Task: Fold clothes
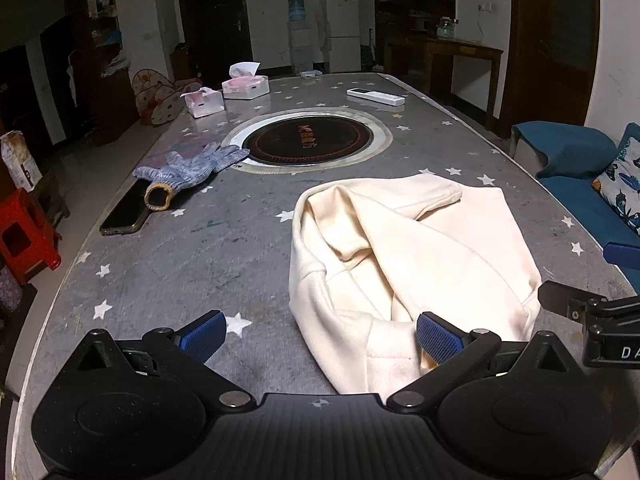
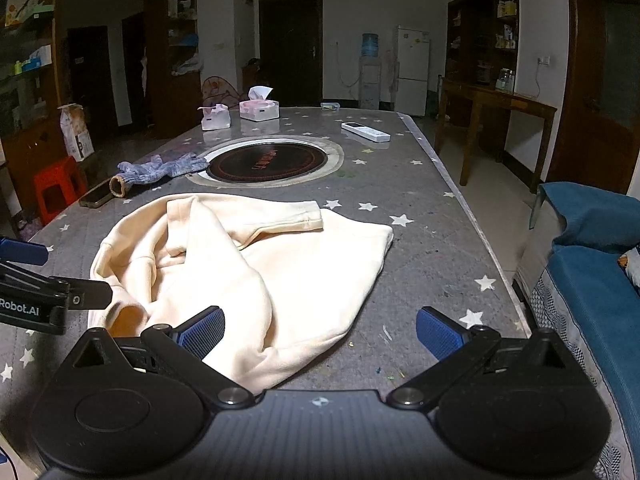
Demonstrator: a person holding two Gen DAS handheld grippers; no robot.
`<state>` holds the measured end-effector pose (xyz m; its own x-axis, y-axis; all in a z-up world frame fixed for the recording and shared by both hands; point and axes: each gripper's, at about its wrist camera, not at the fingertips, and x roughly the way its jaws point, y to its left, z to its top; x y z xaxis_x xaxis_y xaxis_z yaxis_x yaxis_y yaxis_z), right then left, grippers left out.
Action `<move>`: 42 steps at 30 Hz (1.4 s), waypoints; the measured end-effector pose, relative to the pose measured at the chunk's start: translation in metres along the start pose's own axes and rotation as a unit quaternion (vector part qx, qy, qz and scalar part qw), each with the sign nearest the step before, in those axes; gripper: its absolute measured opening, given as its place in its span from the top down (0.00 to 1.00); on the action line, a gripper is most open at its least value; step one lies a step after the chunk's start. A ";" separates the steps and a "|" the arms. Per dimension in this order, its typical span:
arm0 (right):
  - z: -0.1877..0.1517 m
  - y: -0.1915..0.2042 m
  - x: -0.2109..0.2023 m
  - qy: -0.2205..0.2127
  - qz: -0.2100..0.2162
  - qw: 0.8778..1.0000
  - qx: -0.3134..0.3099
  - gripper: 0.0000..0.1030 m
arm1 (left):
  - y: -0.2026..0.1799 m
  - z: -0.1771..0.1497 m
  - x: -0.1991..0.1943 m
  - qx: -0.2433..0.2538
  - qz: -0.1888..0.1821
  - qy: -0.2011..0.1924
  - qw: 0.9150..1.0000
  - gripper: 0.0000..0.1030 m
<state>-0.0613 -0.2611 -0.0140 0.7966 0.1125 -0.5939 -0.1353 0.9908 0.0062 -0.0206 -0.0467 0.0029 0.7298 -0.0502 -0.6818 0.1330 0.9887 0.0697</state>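
Up close from the left wrist, the cream sweatshirt (image 1: pixel 408 256) lies rumpled on the star-printed table (image 1: pixel 208 264), on the near side of the round inset hob (image 1: pixel 308 140). The left gripper (image 1: pixel 320 338) hangs released, fingers spread wide, its right blue pad (image 1: pixel 438 338) just over the sweatshirt's near hem. Left of the hob lie a grey knit glove (image 1: pixel 188 170) and a phone (image 1: pixel 124 214).

From the right wrist, the sweatshirt (image 2: pixel 256 264) again sits on the near side of the hob (image 2: pixel 266 162), one sleeve folded across. The right gripper (image 2: pixel 320 334) is released too, its left pad (image 2: pixel 202 334) above the cloth. A white remote (image 2: pixel 365 131) lies right of the hob.
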 end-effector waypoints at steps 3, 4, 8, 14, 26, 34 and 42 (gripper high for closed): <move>0.002 0.001 0.001 0.003 0.001 1.000 -0.005 0.01 | -0.001 0.004 0.001 0.003 -0.001 -0.003 1.000 0.00; 0.002 0.001 0.001 0.004 0.002 1.000 -0.006 0.03 | -0.001 0.006 0.002 0.004 -0.001 -0.004 1.000 0.00; 0.005 0.002 0.004 0.008 0.008 1.000 -0.012 0.06 | 0.000 0.013 0.005 0.006 -0.003 -0.008 1.000 0.00; 0.010 0.003 0.009 0.015 0.017 1.000 -0.020 0.12 | 0.003 0.024 0.013 0.006 -0.001 -0.015 1.000 0.00; 0.035 0.020 0.042 0.028 0.062 0.996 -0.050 0.31 | 0.027 0.043 0.044 -0.009 0.006 -0.012 1.000 0.06; 0.058 0.041 0.081 0.044 0.106 0.991 -0.068 0.43 | 0.046 0.049 0.067 -0.019 0.012 0.004 1.000 0.13; 0.079 0.062 0.119 0.060 0.149 0.983 -0.085 0.48 | 0.056 0.051 0.076 -0.021 0.019 -0.001 1.000 0.11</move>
<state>0.0719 -0.1801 -0.0204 0.6334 0.3760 -0.6764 -0.4565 0.8873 0.0657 0.0768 -0.0025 -0.0082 0.7346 -0.0124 -0.6784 0.0769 0.9949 0.0651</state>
